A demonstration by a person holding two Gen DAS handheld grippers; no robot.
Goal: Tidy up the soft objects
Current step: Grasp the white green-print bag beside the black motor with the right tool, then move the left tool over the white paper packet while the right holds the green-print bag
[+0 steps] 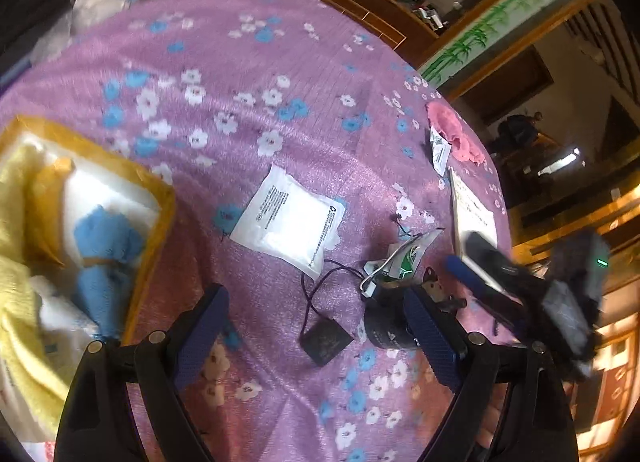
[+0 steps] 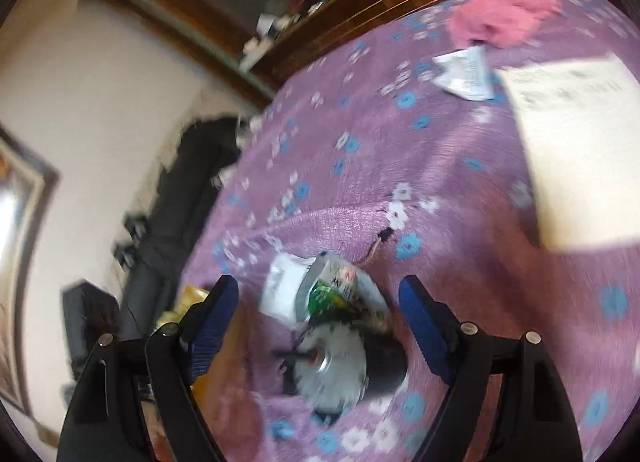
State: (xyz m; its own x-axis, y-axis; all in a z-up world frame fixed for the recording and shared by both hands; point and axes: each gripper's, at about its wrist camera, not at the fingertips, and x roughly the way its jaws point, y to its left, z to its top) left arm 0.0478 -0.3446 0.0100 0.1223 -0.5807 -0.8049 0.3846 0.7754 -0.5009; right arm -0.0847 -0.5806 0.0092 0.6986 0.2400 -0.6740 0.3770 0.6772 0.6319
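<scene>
A pink cloth [image 1: 454,133] lies crumpled near the far right edge of the purple flowered bedspread [image 1: 240,101]. At the left stands a yellow-rimmed bin [image 1: 156,197] holding a yellow towel [image 1: 16,262] and a blue cloth [image 1: 104,262]. My left gripper [image 1: 316,296] is open above the spread, nothing between its fingers. The right gripper [image 1: 464,250] shows blurred at the right of this view. In the right wrist view, blurred, the right gripper [image 2: 320,286] is open over a green-and-white wrapper [image 2: 336,290] and a black cylinder [image 2: 352,370]. The pink cloth [image 2: 504,19] lies far ahead.
On the spread lie a white packet [image 1: 286,217], a black tag on a string [image 1: 326,338], a black cylinder [image 1: 386,326], a wrapper [image 1: 404,258], a small white sachet [image 2: 466,71] and a white card [image 2: 580,141]. Wooden furniture stands beyond the bed.
</scene>
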